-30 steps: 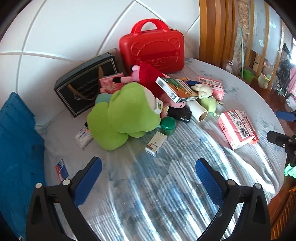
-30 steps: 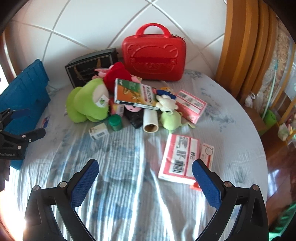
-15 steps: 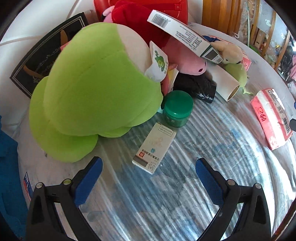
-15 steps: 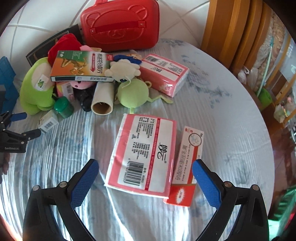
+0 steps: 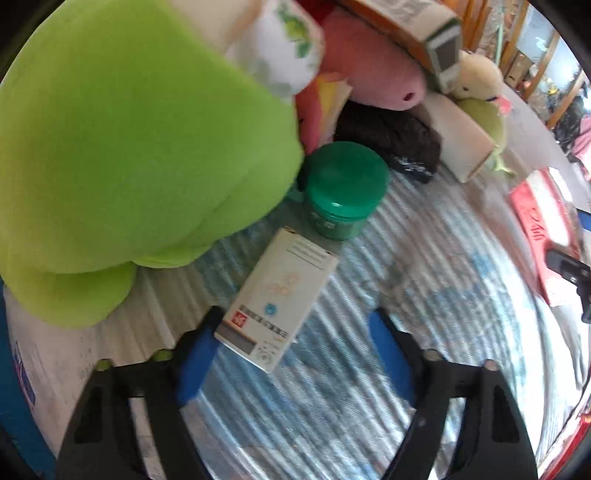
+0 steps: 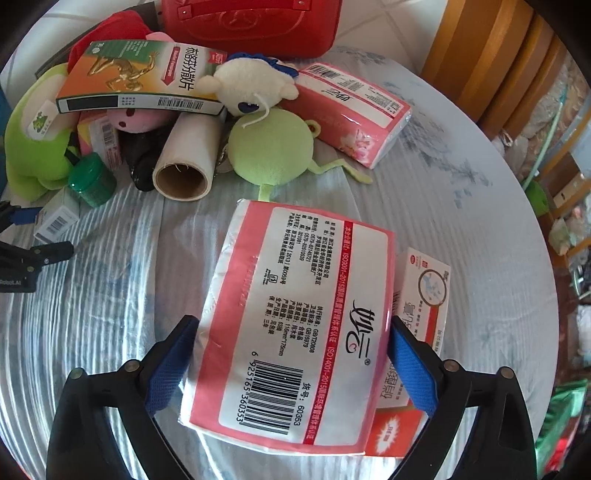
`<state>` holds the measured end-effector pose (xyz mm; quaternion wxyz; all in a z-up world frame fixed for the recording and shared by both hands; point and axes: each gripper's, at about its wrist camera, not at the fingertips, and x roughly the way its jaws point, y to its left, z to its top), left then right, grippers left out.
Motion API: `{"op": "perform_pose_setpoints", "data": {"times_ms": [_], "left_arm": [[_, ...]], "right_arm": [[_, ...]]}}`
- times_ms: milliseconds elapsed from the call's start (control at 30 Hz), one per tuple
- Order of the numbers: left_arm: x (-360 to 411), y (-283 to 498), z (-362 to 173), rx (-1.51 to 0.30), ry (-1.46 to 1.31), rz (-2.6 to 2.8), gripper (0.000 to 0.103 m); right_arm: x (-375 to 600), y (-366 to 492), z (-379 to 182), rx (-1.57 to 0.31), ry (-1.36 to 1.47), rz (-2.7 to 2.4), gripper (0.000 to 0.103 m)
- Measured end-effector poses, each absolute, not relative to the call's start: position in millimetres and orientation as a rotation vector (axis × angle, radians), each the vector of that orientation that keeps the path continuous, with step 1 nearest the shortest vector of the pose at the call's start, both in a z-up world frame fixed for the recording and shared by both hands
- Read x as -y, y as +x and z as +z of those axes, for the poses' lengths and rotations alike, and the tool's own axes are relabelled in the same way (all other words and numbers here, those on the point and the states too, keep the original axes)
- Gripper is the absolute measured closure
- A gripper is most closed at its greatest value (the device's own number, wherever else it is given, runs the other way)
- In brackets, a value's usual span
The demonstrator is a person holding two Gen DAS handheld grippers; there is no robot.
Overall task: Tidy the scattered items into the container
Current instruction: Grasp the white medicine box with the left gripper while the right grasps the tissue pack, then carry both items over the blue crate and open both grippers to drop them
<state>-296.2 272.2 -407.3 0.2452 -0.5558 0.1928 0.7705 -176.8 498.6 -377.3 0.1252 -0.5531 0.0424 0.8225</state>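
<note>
A: Left claw (image 5: 291, 354)?
B: Jaws are standing apart, low over the striped worktop (image 5: 424, 295). The small white box (image 5: 277, 299) is lying flat between them, near end just inside the tips. The left pad (image 5: 194, 363) is sitting right at the box's corner; the right pad is clear of it. Not gripping.

A: Around the box?
B: The green jar (image 5: 345, 186) is standing just beyond its far end. The big green plush (image 5: 122, 155) is crowding both from the left. Behind the jar, a black bundle (image 5: 391, 138) and a pink plush (image 5: 369, 79).

A: Right claw (image 6: 291, 360)?
B: Jaws are bracketing the pink tissue pack (image 6: 295, 321), barcode side up. Both blue pads are sitting against its long edges. Whether they are pressing or only touching, I cannot tell.

A: Beside the pack?
B: A red-and-white box (image 6: 424, 291) is lying along its right side, partly under it. Further off, the pile: cardboard roll (image 6: 186, 158), round green plush (image 6: 273, 149), white plush (image 6: 251, 85), orange box (image 6: 140, 77), a second tissue pack (image 6: 354, 112), red case (image 6: 251, 26) at the back.
</note>
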Motion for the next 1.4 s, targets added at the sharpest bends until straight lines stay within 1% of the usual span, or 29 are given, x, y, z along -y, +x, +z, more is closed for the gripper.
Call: {"op": "perform_pose_setpoints", "data": {"times_ms": [33,67,100,300,433,500,567,700,867,1000,1167,1300,1400], "left_arm": [[-274.0,-291.9,-405.8,-0.524,-1.513,2.093,0.055],[-275.7,-288.1,-404.6,-0.522,-1.513,2.087,0.066],[-277.0,-284.6,-403.9,-0.523,-1.514,2.085,0.072],[-278.2,-273.3,-402.4,-0.505,-1.534,2.102,0.072],[-276.5,-277.4,-402.5,-0.432,-1.562,2.121,0.069],[-277.2,-277.5,-402.0,-0.419,-1.573,2.123,0.070],[-277.8,-272.5,-400.6,-0.412,-1.568,2.111,0.073],[-275.1,-254.5,-395.5,-0.427,-1.539,2.109,0.073],[-262.7,-232.7,-385.3,-0.397,-1.526,2.133,0.073],[-248.4,-209.0,-373.9,-0.382,-1.517,2.161,0.073],[-228.6,-219.8,-353.4,-0.402,-1.505,2.209,0.073],[-202.1,-198.5,-321.5,-0.400,-1.483,2.271,0.073],[-197.4,-189.6,-309.4,-0.406,-1.456,2.327,0.073]], "right_arm": [[-498.2,-176.7,-377.8,-0.119,-1.608,2.398,0.007],[-497.9,-177.0,-378.0,-0.118,-1.607,2.400,0.008],[-497.6,-176.9,-377.8,-0.116,-1.608,2.402,0.008],[-497.7,-175.8,-375.7,-0.138,-1.628,2.420,0.010],[-495.4,-175.0,-376.2,-0.131,-1.627,2.420,0.009],[-495.1,-175.3,-375.9,-0.131,-1.630,2.420,0.009],[-495.9,-174.5,-375.0,-0.134,-1.632,2.426,0.011],[-496.0,-166.1,-372.9,-0.148,-1.633,2.430,0.012],[-495.2,-151.1,-367.8,-0.194,-1.637,2.427,0.013],[-486.6,-134.4,-356.8,-0.175,-1.638,2.438,0.013],[-474.2,-117.2,-334.9,-0.200,-1.629,2.442,0.013],[-456.3,-104.1,-308.4,-0.199,-1.599,2.471,0.013],[-443.0,-94.3,-286.6,-0.213,-1.569,2.495,0.013]]}}
